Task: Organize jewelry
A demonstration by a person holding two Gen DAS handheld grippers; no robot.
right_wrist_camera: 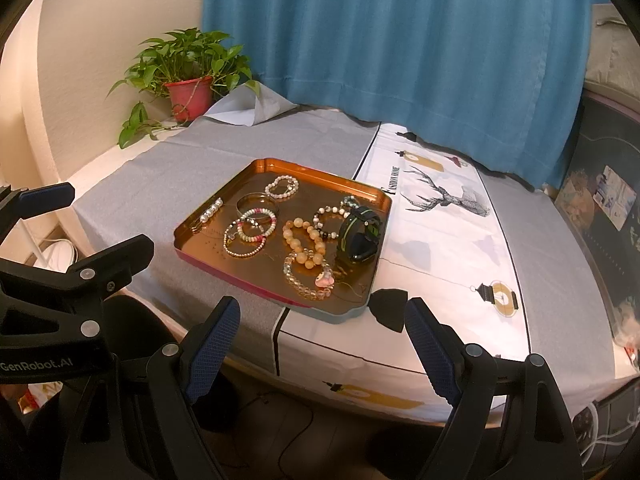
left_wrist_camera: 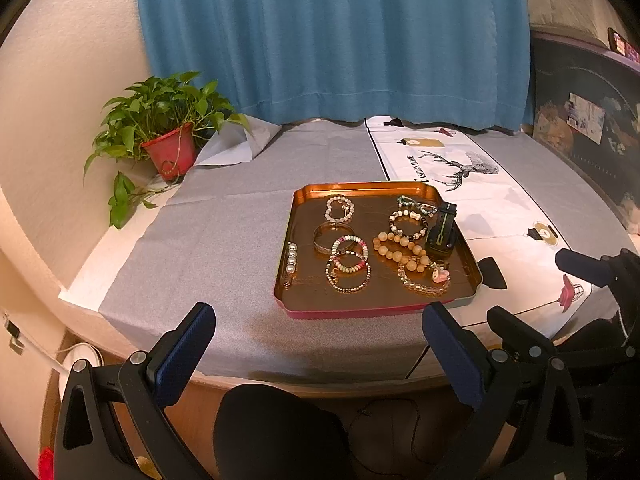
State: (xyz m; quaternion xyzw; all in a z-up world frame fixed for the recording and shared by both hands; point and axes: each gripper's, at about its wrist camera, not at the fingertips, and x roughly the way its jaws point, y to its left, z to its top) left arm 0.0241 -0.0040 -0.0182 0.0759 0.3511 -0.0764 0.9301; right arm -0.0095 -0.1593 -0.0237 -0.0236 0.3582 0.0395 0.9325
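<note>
Tray: a copper tray [left_wrist_camera: 460, 280] is lying near the table's [right_wrist_camera: 168, 184] near edge, straddling the grey cloth [left_wrist_camera: 224, 232] and the white deer runner [right_wrist_camera: 448, 240].
Jewelry: bead bracelets [right_wrist_camera: 304, 240], a bangle [left_wrist_camera: 330, 236] and a black watch [right_wrist_camera: 358, 236] are lying inside the tray.
Surroundings: a potted plant [left_wrist_camera: 168, 132] is standing at the far left corner; a blue curtain [right_wrist_camera: 400, 40] is hanging behind.
Left gripper [left_wrist_camera: 320, 344]: hovering off the near edge, jaws standing apart, nothing between.
Right gripper [right_wrist_camera: 324, 336]: likewise apart and empty.
View difference: the right view is showing the runner's near end.
Open room: bare cloth is lying left of the tray.
</note>
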